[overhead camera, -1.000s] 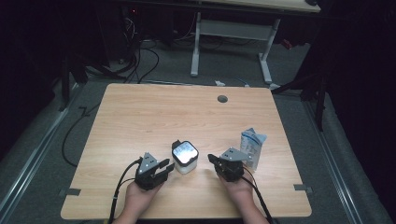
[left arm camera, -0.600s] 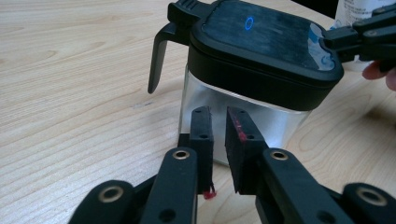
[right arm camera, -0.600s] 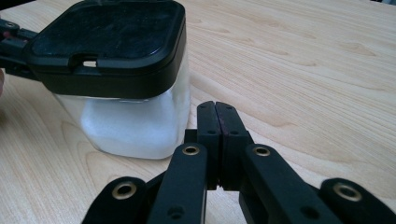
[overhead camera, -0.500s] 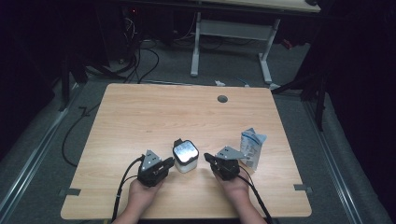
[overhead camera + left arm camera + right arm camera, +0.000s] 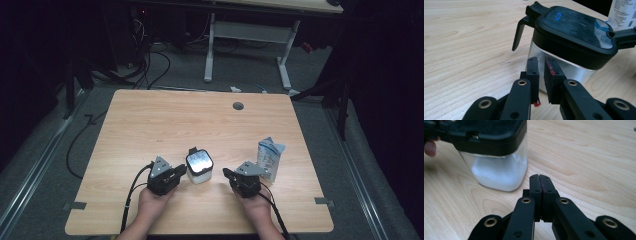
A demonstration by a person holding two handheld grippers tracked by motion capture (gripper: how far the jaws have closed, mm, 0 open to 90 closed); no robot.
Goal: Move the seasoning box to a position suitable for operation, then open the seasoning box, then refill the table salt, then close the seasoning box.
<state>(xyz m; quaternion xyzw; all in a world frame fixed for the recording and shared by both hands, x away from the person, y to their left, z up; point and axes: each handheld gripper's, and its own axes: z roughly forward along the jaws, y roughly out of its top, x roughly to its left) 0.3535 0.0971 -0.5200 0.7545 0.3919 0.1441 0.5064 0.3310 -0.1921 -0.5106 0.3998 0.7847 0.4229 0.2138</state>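
Observation:
A clear square container (image 5: pixel 199 167) with a black lid and a side handle stands near the table's front, between my two grippers. My left gripper (image 5: pixel 181 171) sits just left of it. In the left gripper view its jaws (image 5: pixel 541 62) have just been closing. They stand a narrow slit apart, with nothing between them, right in front of the container (image 5: pixel 574 37). My right gripper (image 5: pixel 227 173) rests right of the container, apart from it. Its pads (image 5: pixel 539 178) are pressed together on nothing, and the container (image 5: pixel 499 170) holds white powder.
A white and blue pouch (image 5: pixel 270 157) stands upright just right of my right gripper. The wooden table (image 5: pixel 200 120) has a round cable hole (image 5: pixel 238 105) near its far edge. Cables and desk legs lie on the floor beyond.
My left gripper's jaws have narrowed from a wider gap to a slit. Both hands and the container have stayed about where they were.

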